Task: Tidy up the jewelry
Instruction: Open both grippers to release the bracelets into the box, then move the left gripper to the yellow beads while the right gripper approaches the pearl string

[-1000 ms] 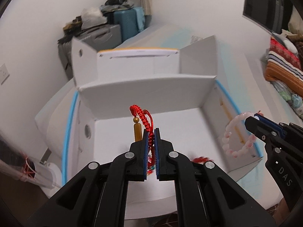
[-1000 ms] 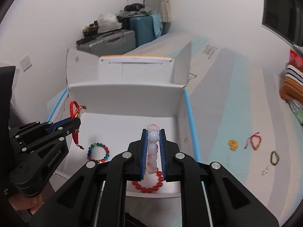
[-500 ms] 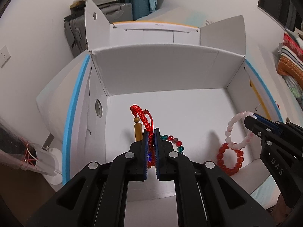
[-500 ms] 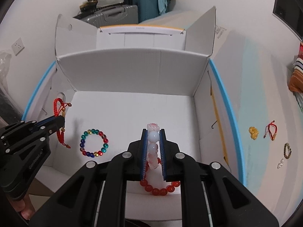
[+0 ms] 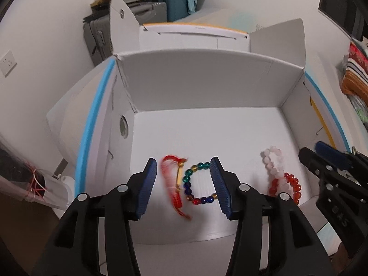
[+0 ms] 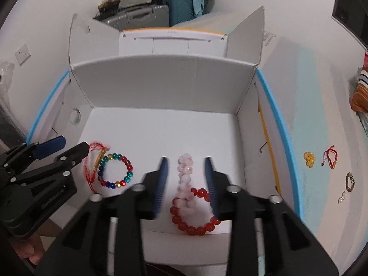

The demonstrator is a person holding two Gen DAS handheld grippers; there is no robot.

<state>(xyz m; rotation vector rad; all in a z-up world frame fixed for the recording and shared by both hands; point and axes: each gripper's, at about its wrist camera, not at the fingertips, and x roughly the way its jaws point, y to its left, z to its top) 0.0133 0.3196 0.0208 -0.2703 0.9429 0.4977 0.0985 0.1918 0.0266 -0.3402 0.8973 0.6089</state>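
A white open box holds the jewelry. My left gripper is open over the box floor, above the red string bracelet, which is blurred, beside the multicoloured bead bracelet. My right gripper is open over the pink bead bracelet, which lies across the red bead bracelet. Each gripper shows at the edge of the other's view.
On the striped surface right of the box lie a yellow bead cluster, a red string piece, a dark bead bracelet and small pearls. Suitcases stand behind the box. Folded fabric lies at the right.
Both grippers opened. The red string bracelet dropped from the left one and the pink bracelet from the right one onto the box floor. Both grippers moved lower into the box.
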